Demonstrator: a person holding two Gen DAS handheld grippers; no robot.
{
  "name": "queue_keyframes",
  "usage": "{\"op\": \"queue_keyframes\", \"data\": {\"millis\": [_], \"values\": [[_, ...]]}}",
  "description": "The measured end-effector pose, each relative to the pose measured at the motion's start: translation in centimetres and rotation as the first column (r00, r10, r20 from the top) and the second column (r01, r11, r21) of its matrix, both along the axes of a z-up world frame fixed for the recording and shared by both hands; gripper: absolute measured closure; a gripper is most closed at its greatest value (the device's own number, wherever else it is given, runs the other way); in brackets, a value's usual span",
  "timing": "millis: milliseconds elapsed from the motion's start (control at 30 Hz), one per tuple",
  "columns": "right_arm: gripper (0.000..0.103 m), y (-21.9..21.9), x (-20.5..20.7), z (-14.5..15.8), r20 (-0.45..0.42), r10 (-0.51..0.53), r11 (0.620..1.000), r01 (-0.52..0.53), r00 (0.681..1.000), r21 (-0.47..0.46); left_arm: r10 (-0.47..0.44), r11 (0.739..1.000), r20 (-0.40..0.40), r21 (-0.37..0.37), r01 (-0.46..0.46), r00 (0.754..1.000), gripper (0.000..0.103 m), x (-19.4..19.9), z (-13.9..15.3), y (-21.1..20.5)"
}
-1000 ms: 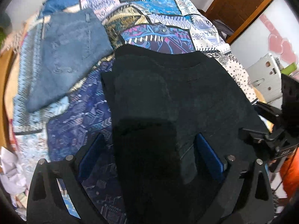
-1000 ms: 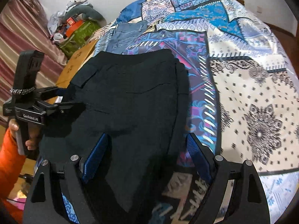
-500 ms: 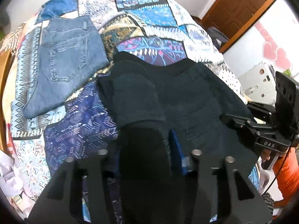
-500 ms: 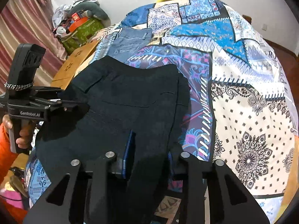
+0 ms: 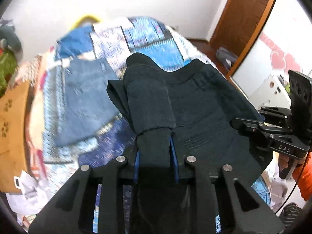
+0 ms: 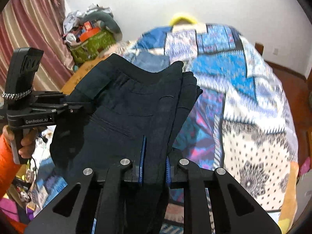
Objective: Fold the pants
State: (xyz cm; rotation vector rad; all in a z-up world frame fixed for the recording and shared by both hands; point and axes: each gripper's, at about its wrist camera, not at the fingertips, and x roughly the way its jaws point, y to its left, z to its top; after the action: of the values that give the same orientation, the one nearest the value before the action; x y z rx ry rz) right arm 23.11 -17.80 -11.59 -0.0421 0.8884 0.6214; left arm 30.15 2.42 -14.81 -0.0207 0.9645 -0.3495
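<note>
The black pants (image 5: 195, 105) hang lifted above the patchwork bedspread (image 5: 152, 39), folded over, with the free edge sagging forward. My left gripper (image 5: 155, 146) is shut on a bunched left edge of the pants. My right gripper (image 6: 155, 156) is shut on the right edge of the pants (image 6: 132, 105). Each gripper shows in the other's view: the right one (image 5: 273, 134) and the left one (image 6: 39, 109), both held level with the cloth between them.
Folded blue jeans (image 5: 85, 99) lie on the bed to the left, also in the right wrist view (image 6: 152, 61). A wooden door (image 5: 247, 19) stands at the right. Clutter and a green bag (image 6: 91, 42) sit by the curtain. The bedspread (image 6: 243, 97) stretches to the right.
Both grippers closed on the pants' near edge, then lifted it off the bed and carried it up and forward; the view now tilts toward the far wall.
</note>
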Motion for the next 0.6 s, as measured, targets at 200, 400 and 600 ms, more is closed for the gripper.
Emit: {"op": "queue_keyframes", "data": {"millis": [200, 400, 600], "values": [[0.088, 2.8, 2.0, 3.6, 0.095, 0.002, 0.999, -0.005, 0.995, 0.038, 0.057, 0.998, 0.139, 0.018, -0.06, 0.989, 0.078, 1.2, 4.7, 3.2], [0.088, 6.7, 5.5, 5.6, 0.182, 0.008, 0.998, -0.018, 0.983, 0.056, 0.149, 0.987, 0.217, 0.02, -0.157, 0.965, 0.078, 4.6, 6.9, 6.7], [0.088, 10.1, 9.8, 5.0, 0.205, 0.008, 0.999, -0.018, 0.979, 0.046, 0.224, 0.973, 0.234, 0.001, -0.23, 0.946, 0.078, 9.2, 5.5, 10.0]]}}
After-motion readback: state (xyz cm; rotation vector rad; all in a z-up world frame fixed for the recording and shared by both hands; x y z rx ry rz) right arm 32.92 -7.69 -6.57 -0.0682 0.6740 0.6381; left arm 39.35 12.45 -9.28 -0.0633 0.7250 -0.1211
